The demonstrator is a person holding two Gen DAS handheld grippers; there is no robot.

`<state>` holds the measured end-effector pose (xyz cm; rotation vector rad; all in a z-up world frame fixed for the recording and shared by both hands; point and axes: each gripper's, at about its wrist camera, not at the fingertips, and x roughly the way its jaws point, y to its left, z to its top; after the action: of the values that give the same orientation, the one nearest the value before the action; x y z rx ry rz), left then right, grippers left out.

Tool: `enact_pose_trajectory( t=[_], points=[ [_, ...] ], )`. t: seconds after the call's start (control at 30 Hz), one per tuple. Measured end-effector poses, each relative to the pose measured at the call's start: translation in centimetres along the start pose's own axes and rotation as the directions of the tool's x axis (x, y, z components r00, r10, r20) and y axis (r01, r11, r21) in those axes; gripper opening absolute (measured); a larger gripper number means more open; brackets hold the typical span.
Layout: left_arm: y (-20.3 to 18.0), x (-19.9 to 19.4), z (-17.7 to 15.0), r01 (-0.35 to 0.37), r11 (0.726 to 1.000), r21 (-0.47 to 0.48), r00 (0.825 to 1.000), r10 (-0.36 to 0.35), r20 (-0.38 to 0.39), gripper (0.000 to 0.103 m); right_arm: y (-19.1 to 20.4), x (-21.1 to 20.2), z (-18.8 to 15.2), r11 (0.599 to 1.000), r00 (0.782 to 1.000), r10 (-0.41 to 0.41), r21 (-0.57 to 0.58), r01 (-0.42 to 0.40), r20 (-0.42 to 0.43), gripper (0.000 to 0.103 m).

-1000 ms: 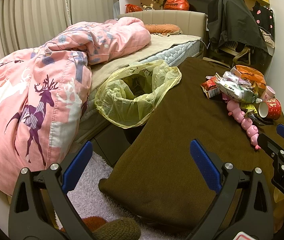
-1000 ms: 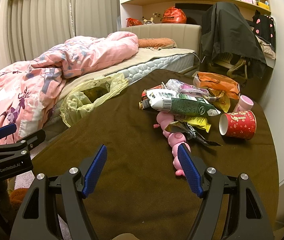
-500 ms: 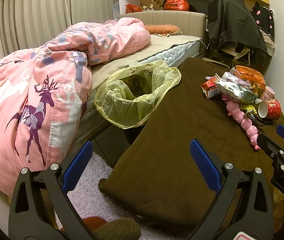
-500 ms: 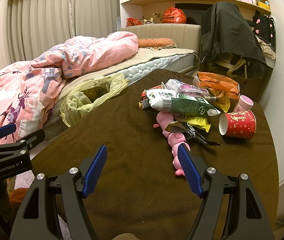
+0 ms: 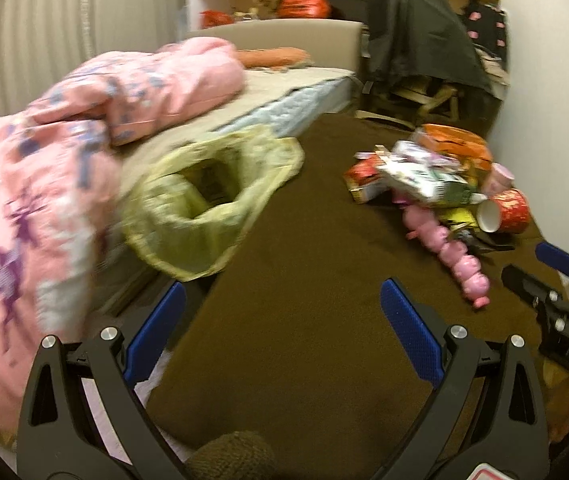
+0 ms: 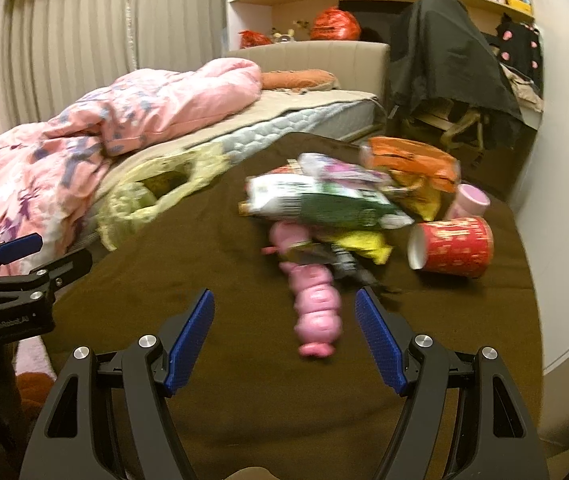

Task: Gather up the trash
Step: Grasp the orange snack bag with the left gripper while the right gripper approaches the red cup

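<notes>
The left hand-held gripper (image 5: pixel 282 322) is seen spread wide with nothing between its blue pads (image 5: pixel 410 338); it is held above the brown-covered surface (image 5: pixel 308 264), touching nothing. The right hand-held gripper (image 6: pixel 284 334) is likewise splayed and empty, with the end of a pink segmented toy (image 6: pixel 316 304) framed between its fingers but not gripped. The trash pile (image 6: pixel 336 196) of wrappers is heaped on the surface beyond, beside a tipped red paper cup (image 6: pixel 452 246). A yellow bag (image 5: pixel 208 196) is hung open at the surface's edge, next to the bed (image 5: pixel 284 88).
</notes>
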<state>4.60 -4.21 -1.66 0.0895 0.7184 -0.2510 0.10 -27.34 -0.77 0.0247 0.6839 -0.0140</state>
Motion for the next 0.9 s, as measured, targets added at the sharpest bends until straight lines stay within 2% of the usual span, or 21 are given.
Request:
enact_pose_trajectory(
  t=[0.13, 0.2, 0.33, 0.47, 0.53, 0.6, 0.67, 0.73, 0.77, 0.83, 0.87, 0.9],
  points=[
    [-2.0, 2.9, 2.6, 0.127, 0.991, 0.051, 0.992, -0.127, -0.01, 0.093, -3.8, 0.8, 2.1, 0.995, 0.995, -0.094, -0.014, 0.094, 0.02, 0.069],
    [-3.2, 4.2, 4.4, 0.189, 0.979, 0.079, 0.982, -0.19, -0.005, 0.093, -5.8, 1.7, 3.5, 0.991, 0.991, -0.13, -0.025, 0.13, 0.026, 0.069],
    [-5.2, 7.0, 8.5, 0.296, 0.946, 0.131, 0.954, -0.3, 0.006, 0.093, -9.5, 4.5, 7.2, 0.988, 0.989, -0.14, -0.057, 0.142, 0.037, 0.069],
    [-6.0, 9.5, 12.5, 0.316, 0.935, 0.162, 0.946, -0.323, 0.017, 0.094, -12.3, 8.8, 12.3, 0.99, 0.997, -0.07, -0.123, 0.072, 0.021, 0.069],
    [-6.7, 11.2, 14.9, 0.321, 0.932, 0.171, 0.946, -0.325, -0.006, 0.094, -13.4, 10.8, 14.0, 0.978, 0.995, -0.101, -0.185, 0.101, 0.008, 0.069],
    [-7.3, 12.5, 16.9, 0.354, 0.917, 0.185, 0.935, -0.354, -0.032, 0.094, -15.0, 12.0, 15.0, 0.97, 0.99, -0.141, -0.2, 0.138, 0.001, 0.069],
    [-9.1, 14.3, 19.6, 0.439, 0.866, 0.24, 0.898, -0.432, -0.082, 0.094, -17.3, 12.5, 15.3, 0.981, 0.99, -0.141, -0.135, 0.138, -0.018, 0.069],
    [-11.1, 15.8, 21.5, 0.468, 0.828, 0.307, 0.882, -0.462, -0.099, 0.093, -19.6, 12.4, 14.8, 0.992, 0.992, -0.12, -0.041, 0.118, -0.031, 0.069],
    [-12.5, 16.9, 22.4, 0.494, 0.799, 0.343, 0.867, -0.484, -0.12, 0.093, -20.8, 12.2, 14.2, 0.993, 0.992, -0.12, 0.003, 0.121, -0.04, 0.069],
    [-15.3, 19.3, 23.7, 0.57, 0.721, 0.394, 0.818, -0.542, -0.192, 0.09, -22.8, 12.0, 12.8, 0.987, 0.988, -0.144, 0.056, 0.147, -0.061, 0.069],
    [-16.5, 20.3, 24.0, 0.594, 0.693, 0.408, 0.801, -0.556, -0.222, 0.087, -23.5, 11.9, 12.2, 0.985, 0.986, -0.156, 0.071, 0.16, -0.067, 0.069],
    [-17.8, 21.8, 24.2, 0.602, 0.676, 0.426, 0.796, -0.549, -0.254, 0.085, -23.8, 11.7, 11.7, 0.982, 0.984, -0.164, 0.078, 0.17, -0.072, 0.069]
  ],
)
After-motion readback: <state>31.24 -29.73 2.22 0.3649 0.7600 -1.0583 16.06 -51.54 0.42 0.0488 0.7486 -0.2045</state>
